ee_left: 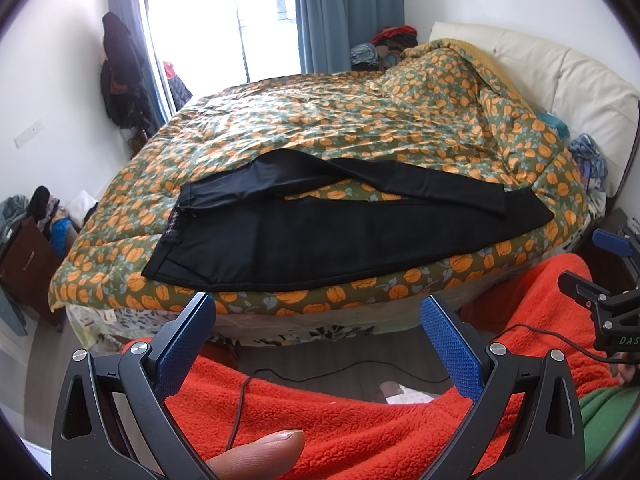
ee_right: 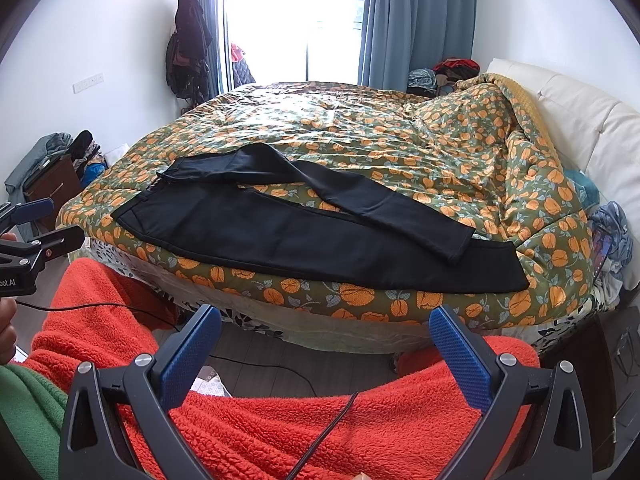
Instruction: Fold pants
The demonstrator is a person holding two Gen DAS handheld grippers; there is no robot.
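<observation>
Both grippers, left [ee_left: 318,320] and right [ee_right: 325,332], hang spread and empty. The pants [ee_right: 280,232] lie unfolded along the bed [ee_right: 360,128] edge; tugging could probably slide them off.

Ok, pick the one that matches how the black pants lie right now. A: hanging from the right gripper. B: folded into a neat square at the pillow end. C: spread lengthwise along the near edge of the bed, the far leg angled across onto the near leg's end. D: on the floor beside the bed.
C: the black pants lie unfolded on the floral quilt, far leg crossing onto the near one, and both grippers are open and empty.
</observation>
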